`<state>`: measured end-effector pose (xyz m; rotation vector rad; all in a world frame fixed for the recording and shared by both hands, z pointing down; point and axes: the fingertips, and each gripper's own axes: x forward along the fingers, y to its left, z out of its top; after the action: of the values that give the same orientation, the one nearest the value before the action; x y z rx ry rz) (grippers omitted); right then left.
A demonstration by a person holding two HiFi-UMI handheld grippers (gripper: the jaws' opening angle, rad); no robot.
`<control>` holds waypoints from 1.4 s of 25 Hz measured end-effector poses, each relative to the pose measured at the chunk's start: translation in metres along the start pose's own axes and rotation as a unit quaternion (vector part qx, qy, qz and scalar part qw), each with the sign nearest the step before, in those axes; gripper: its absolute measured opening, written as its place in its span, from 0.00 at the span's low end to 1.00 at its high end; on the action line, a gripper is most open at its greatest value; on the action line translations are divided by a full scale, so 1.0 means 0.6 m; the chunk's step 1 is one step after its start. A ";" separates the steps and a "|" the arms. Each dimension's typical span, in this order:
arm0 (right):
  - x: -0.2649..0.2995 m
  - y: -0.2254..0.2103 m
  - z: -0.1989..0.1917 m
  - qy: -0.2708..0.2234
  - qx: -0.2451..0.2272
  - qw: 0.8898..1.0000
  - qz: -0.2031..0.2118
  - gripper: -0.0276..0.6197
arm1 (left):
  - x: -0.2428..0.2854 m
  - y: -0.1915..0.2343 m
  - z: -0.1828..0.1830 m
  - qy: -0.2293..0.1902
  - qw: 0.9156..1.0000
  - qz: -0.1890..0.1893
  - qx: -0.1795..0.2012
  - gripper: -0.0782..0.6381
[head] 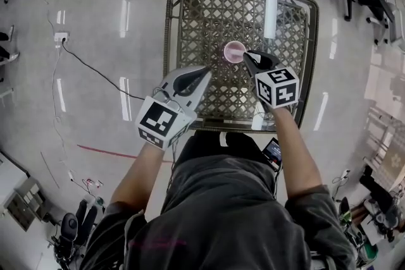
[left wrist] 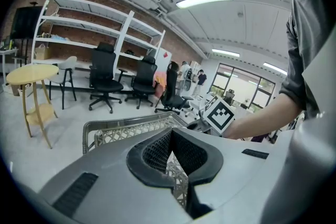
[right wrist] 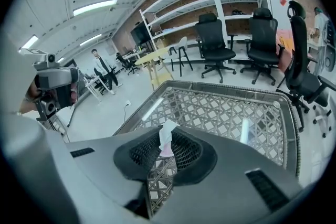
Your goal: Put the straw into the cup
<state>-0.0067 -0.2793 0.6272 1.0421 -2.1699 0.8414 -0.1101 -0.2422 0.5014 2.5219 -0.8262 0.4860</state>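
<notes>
Straw [right wrist: 167, 137] pinched, mostly hidden by jaws

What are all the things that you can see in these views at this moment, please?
table: one, grey-brown lattice top, in front of the person
cup: one, pink, upright near the table's middle
straw: one, white and pale pink, pinched in the right claw
office chairs: at least three, black, along the shelves
shelves: one run, white, against the brick wall
round table: one, yellow wood, on the floor off to the side
cable: one, black, across the floor left of the table
left claw: one, grey, shut and empty, over the table's near left part
right claw: one, grey, shut on the straw, right beside the cup
</notes>
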 end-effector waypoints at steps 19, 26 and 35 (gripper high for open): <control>0.037 -0.003 -0.014 0.020 -0.005 1.000 -0.006 0.12 | -0.005 0.021 0.002 0.003 1.000 0.006 -0.006 0.12; 0.034 -0.002 -0.017 0.030 -0.015 0.999 -0.003 0.12 | 0.002 0.013 0.013 0.002 1.000 0.002 0.000 0.12; 0.015 -0.008 -0.018 0.016 -0.009 1.000 -0.004 0.22 | 0.005 -0.006 0.019 0.002 1.000 -0.001 0.011 0.12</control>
<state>-0.0049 -0.2777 0.6418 1.0214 -2.1419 0.8281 -0.1037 -0.2468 0.4920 2.5402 -0.8206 0.5021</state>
